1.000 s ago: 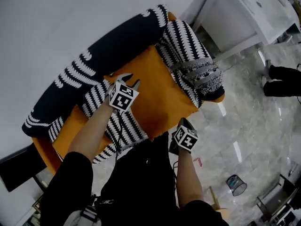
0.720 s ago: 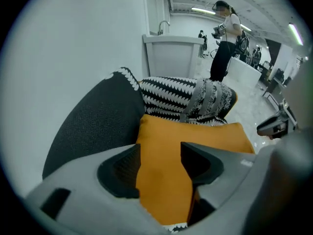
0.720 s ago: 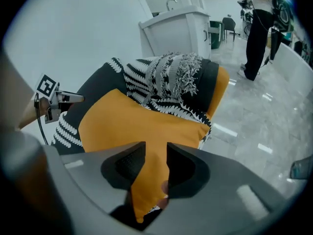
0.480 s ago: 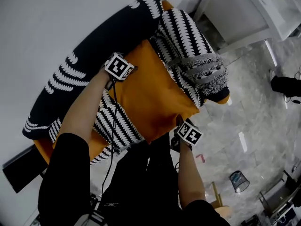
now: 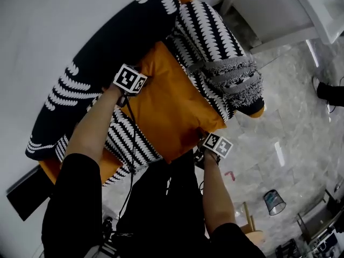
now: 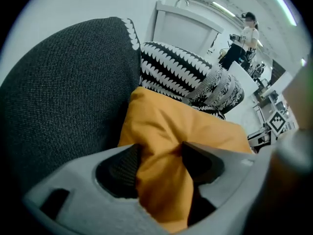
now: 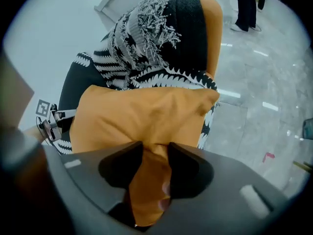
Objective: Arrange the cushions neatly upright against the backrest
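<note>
Two grippers pinch one square orange fabric cushion [image 5: 172, 112] at the head view's centre, its upper-left corner against the black knitted sofa backrest [image 5: 102, 47]. The left gripper [image 6: 161, 153] nips that corner, the right gripper [image 7: 155, 153] the lower-right one (jaws just closed further, cloth bunched between them). Their marker cubes [image 5: 129, 79] bear black-and-white squares.

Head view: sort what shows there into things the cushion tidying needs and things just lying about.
Job: orange cushion, striped cushion, sofa backrest, left gripper and right gripper, whose jaws have just been closing on orange cushion fabric.
Lying about: fringed throw on the armrest, mesh bin, pink scrap on the floor, white desk.
</note>
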Motion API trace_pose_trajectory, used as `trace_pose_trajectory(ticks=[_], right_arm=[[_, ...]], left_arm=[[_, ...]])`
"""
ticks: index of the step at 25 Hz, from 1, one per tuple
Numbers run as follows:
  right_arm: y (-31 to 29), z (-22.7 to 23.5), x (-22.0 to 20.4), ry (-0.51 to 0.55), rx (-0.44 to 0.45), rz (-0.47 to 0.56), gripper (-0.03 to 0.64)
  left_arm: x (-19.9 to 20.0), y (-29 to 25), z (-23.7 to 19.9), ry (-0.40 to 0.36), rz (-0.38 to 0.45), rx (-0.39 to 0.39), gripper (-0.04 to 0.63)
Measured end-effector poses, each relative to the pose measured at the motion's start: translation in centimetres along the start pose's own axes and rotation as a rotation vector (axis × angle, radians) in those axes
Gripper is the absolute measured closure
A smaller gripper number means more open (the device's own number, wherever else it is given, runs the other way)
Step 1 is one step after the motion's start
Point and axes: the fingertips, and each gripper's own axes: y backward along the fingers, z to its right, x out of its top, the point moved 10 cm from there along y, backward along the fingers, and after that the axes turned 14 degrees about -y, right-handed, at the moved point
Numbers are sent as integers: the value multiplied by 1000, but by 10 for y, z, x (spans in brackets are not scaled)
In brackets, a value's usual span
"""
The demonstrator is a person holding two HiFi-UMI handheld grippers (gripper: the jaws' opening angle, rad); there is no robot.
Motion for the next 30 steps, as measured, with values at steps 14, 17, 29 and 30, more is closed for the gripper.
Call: trace_pose_trajectory(ticks=[14,17,29,30], right_arm=[[43,-39,-4,259,-49,57,600],[64,-64,9,336,-11,89,600],[98,-243,34,835,161,203,600],[96,-259,33,871,171,205,600]], left_arm=[[-34,73,27,33,121,-24,552],[-69,108,33,130,179,2,555],[-201,213,76,567,440,282,561],[-208,219,77,599,462,307,561]])
